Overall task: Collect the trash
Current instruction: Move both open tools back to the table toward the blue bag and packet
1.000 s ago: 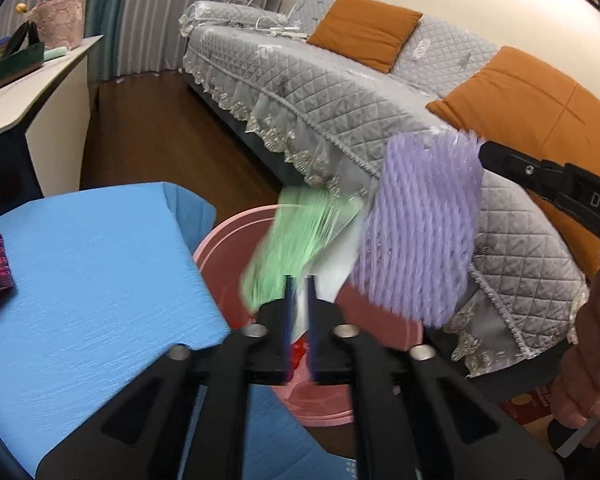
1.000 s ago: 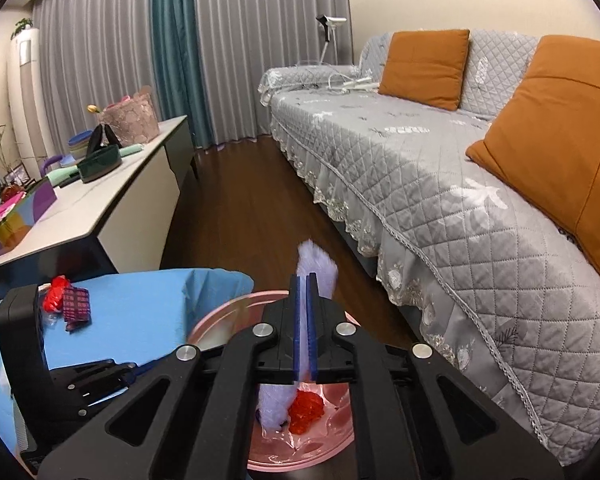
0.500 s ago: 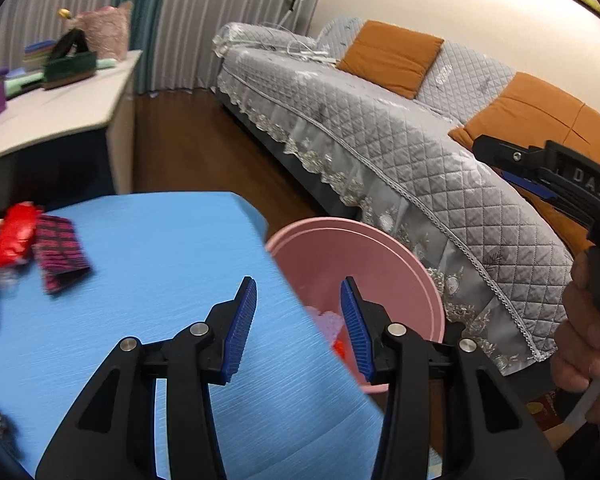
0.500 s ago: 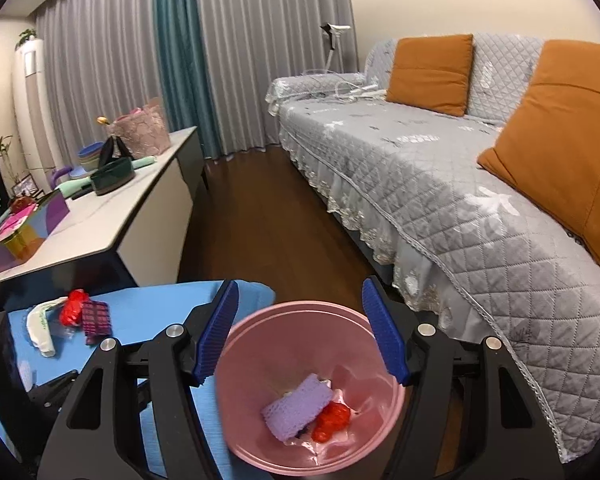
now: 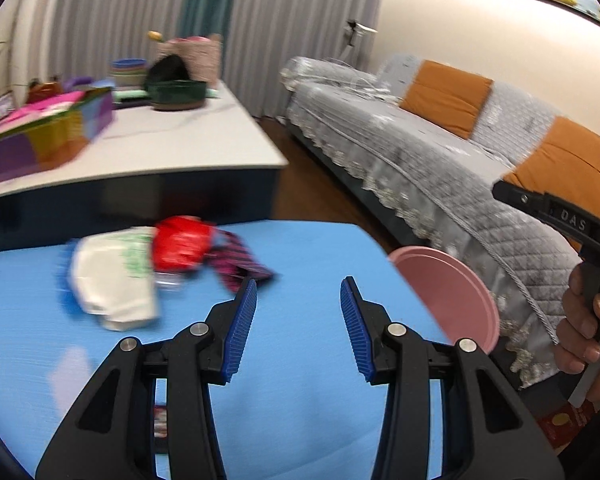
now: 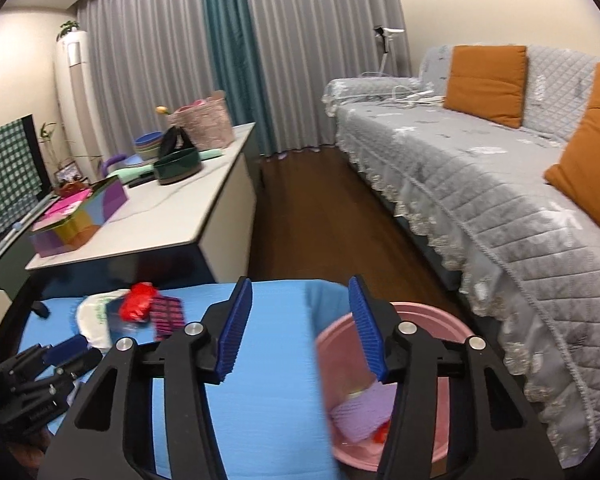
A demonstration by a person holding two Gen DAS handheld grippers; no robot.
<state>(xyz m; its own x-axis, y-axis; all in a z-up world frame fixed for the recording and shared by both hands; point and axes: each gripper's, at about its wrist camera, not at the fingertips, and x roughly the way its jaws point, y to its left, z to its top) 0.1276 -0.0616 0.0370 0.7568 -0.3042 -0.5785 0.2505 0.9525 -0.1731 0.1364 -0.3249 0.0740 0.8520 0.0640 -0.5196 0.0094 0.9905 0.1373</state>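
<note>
Your left gripper [image 5: 298, 320] hangs over the blue tabletop [image 5: 308, 420] with its jaws apart and nothing between them. You look to be between pickups: the next move calls for a reach toward the far left part of the tabletop, where the white bag [image 5: 112, 276], the red wrapper [image 5: 182, 242] and the pink striped wrapper [image 5: 236, 260] lie bunched and touching one another. Bare blue cloth lies between you and that pile, so the approach is open. Your right gripper [image 6: 296, 326] is empty too, its jaws closing on nothing, poised above the tabletop's right edge. Just past that edge stands the pink bin [image 6: 452, 412], holding a purple foam sleeve [image 6: 364, 412] and a red scrap [image 6: 382, 434]. Beyond it, the sofa [image 6: 500, 184] skirt crowds the bin's right side.
</note>
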